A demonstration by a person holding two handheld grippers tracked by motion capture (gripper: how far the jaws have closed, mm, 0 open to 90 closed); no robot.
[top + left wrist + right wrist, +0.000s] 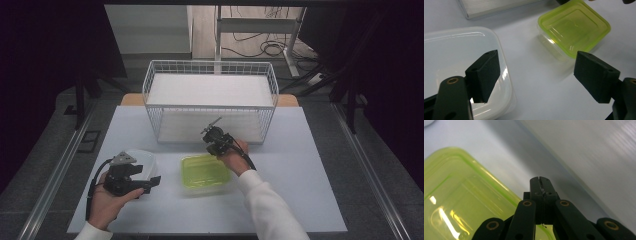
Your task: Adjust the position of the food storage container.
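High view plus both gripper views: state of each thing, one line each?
Green-lidded container: lid on, upright on the table.
Clear container: no lid seen, looks empty, under the left gripper.
Wire basket: upright, looks empty.
Left gripper: open, holding nothing.
Right gripper: shut, nothing between its jaws.

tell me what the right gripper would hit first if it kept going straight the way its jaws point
Most likely the wire basket. The right gripper, jaws shut and empty, points up the table past the green-lidded box, and the basket's front wall stands just ahead. Depth is hard to judge, so it might touch the table at the basket's foot first.
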